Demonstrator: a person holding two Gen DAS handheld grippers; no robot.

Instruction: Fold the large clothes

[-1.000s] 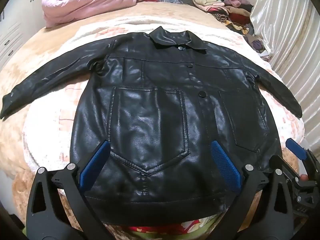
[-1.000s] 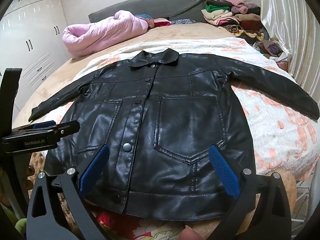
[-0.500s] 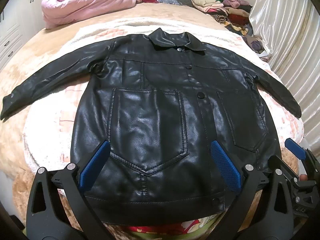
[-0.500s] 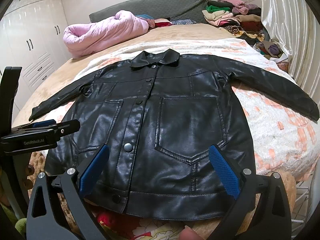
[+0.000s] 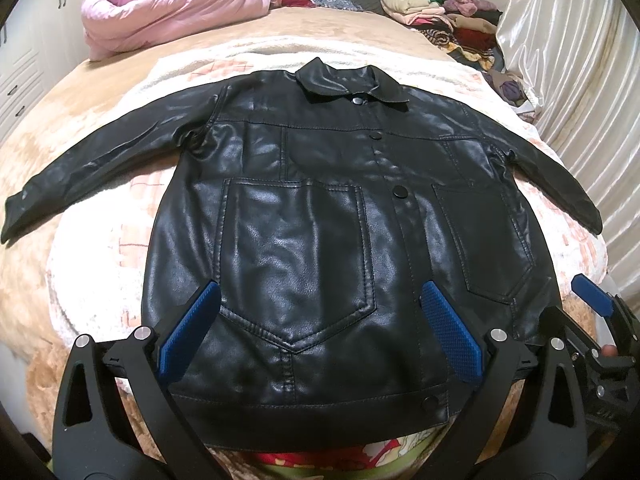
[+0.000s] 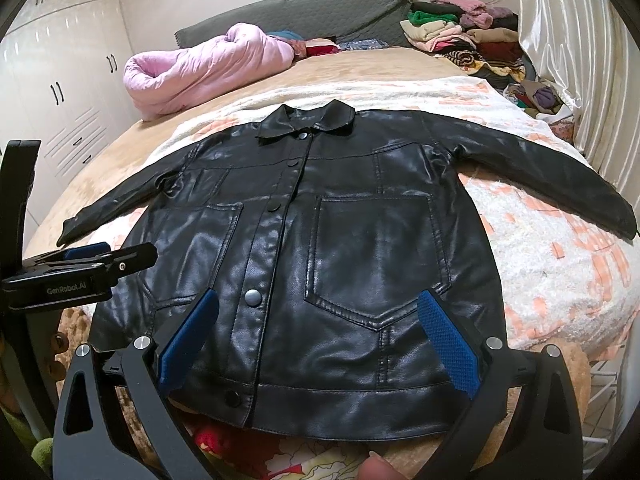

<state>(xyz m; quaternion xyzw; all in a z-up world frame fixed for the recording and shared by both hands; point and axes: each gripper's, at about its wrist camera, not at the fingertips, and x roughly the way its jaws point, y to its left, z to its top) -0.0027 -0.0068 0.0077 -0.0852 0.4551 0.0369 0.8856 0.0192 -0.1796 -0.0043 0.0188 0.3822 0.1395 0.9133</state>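
Lying flat on its back, a black jacket was spread over a white and peach blanket on a big bed. Its front was snapped shut, the collar pointed at the far end of the bed, and both sleeves stuck out to the sides. One sleeve reached toward the left edge of the bed and the other sleeve reached toward the shiny curtain.

The left gripper hung over the bottom part of the jacket, above one big pocket. Its blue fingers were spread wide and held nothing. The right gripper hung over the other pocket, near the bottom hem. Its blue fingers were wide apart too and held nothing. I could not tell if the fingers touched the jacket.

A rolled pink quilt sat at the far end of the bed. A pile of folded clothes sat in the far corner by the curtain. White closet doors stood on the left. A fingertip showed at the bottom of the right view.
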